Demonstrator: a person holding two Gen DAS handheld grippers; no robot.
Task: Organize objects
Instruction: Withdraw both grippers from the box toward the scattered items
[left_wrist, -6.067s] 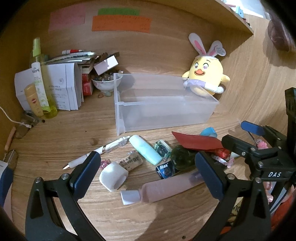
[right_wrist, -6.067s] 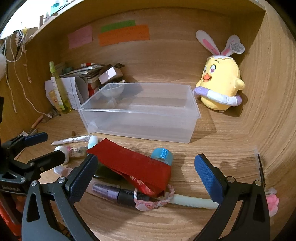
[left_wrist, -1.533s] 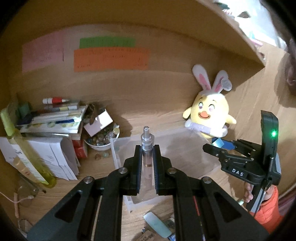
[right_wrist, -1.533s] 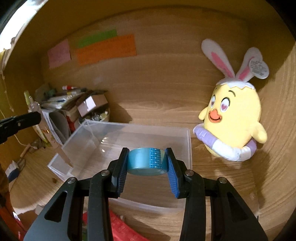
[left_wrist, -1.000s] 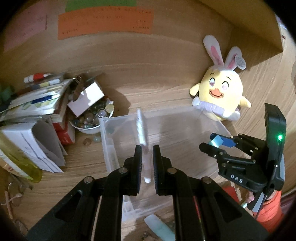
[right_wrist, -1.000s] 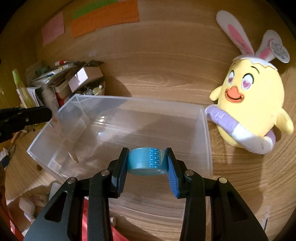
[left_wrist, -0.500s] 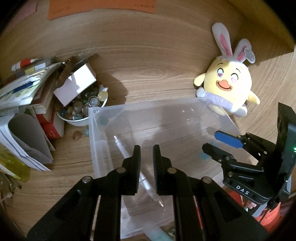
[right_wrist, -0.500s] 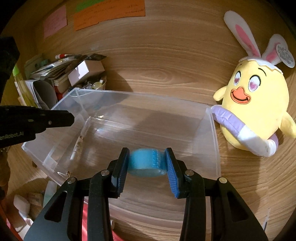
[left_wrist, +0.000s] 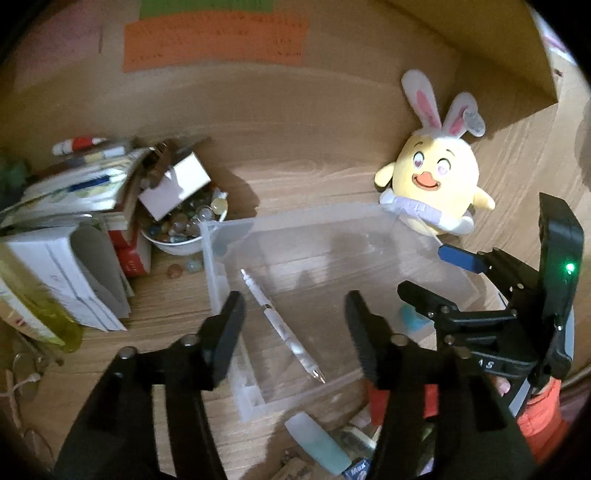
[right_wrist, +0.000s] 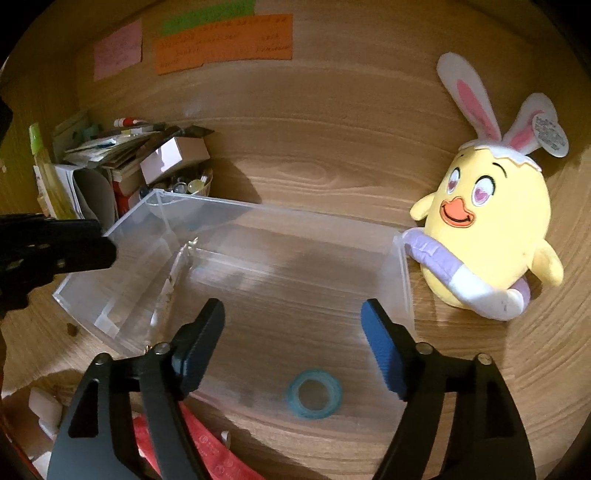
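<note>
Both the left gripper (left_wrist: 293, 325) and right gripper (right_wrist: 293, 332) were seen above the clear bin (right_wrist: 402, 266), jaws opening and empty; pen (left_wrist: 280, 325) and tape roll (right_wrist: 314, 395) lay inside it, apparently sorted.

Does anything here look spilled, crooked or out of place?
A few beads lie loose on the wooden surface beside the heaped white bowl, as if spilled. A small open box is perched askew on top of that bowl. In the clear bin, the pen lies diagonally.
</note>
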